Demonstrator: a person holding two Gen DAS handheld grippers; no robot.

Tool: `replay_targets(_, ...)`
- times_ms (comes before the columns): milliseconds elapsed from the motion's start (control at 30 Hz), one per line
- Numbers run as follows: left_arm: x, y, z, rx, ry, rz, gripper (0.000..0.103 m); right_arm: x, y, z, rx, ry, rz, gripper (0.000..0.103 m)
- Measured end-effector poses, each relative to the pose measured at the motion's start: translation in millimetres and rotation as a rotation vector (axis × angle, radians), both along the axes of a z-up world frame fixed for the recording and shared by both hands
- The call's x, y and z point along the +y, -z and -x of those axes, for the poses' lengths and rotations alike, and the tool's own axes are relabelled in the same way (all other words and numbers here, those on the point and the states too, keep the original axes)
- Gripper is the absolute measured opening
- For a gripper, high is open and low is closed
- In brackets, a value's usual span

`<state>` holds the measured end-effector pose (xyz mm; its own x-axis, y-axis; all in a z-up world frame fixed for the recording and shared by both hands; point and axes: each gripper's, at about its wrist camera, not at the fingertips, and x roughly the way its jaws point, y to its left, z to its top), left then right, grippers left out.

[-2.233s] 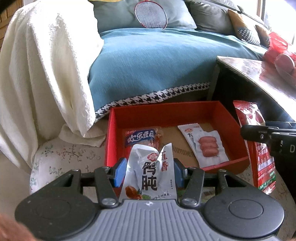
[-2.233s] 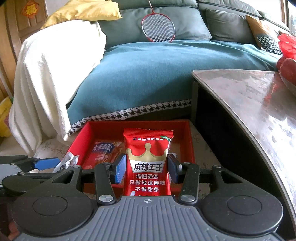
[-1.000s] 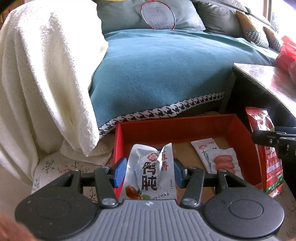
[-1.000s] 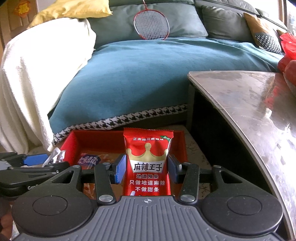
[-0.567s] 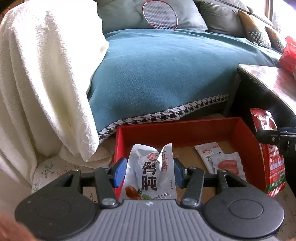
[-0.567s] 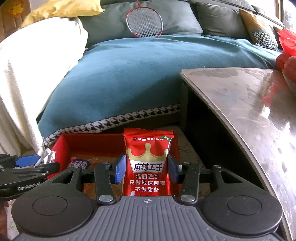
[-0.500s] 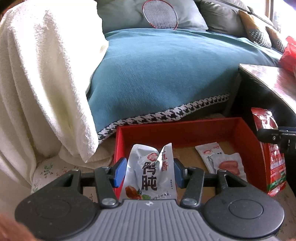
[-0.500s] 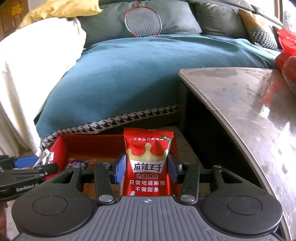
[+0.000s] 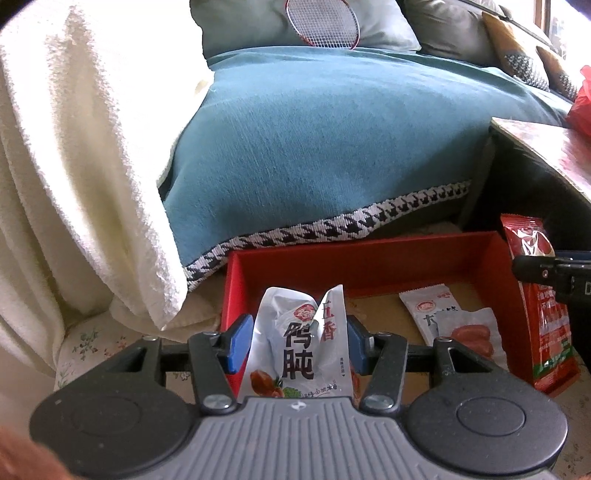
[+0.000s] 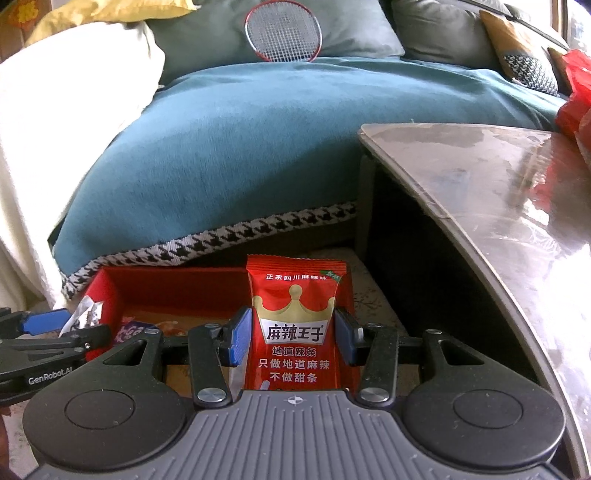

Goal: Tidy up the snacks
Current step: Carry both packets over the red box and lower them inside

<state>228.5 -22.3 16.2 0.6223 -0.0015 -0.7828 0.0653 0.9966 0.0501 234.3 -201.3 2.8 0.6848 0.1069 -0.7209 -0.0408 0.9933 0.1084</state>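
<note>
My left gripper [image 9: 295, 343] is shut on a white snack packet [image 9: 299, 347] with black characters, held over the near left part of the red box [image 9: 369, 254]. My right gripper [image 10: 293, 341] is shut on a red snack packet [image 10: 295, 332] with a crown, held over the box's right side [image 10: 166, 288]; that packet also shows at the right of the left wrist view [image 9: 543, 317]. In the box lie a white sausage packet [image 9: 458, 325] and a blue-labelled packet [image 10: 131, 330].
The box sits on a floral surface [image 9: 92, 343] in front of a sofa with a teal cover [image 9: 332, 140] and a white blanket [image 9: 74, 147]. A dark table with a glossy top [image 10: 498, 206] stands at the right. A badminton racket [image 10: 282, 31] leans on the cushions.
Both grippers have drawn back and up from the box with their packets still held; the box looks smaller and lower in both views. The blue-labelled packet is now hidden in the left wrist view.
</note>
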Motion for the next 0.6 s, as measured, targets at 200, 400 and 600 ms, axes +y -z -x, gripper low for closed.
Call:
replay_targets(200, 0.2, 4.4, -6.6, 0.005, -0.005, 0.0, 0.045, 3.8, 7.4, -7.0, 0.016, -0.01, 0.014, 0.055)
replay_targets(400, -1.4, 11.3, -12.2, 0.022, -0.003, -0.01, 0.045, 4.1, 13.7, -12.3, 0.03, -0.01, 0.022, 0.055)
replay_targets(600, -2.1, 16.8, -17.9, 0.036, -0.004, -0.013, 0.045, 5.2, 16.9, -19.5, 0.05, -0.01, 0.027, 0.055)
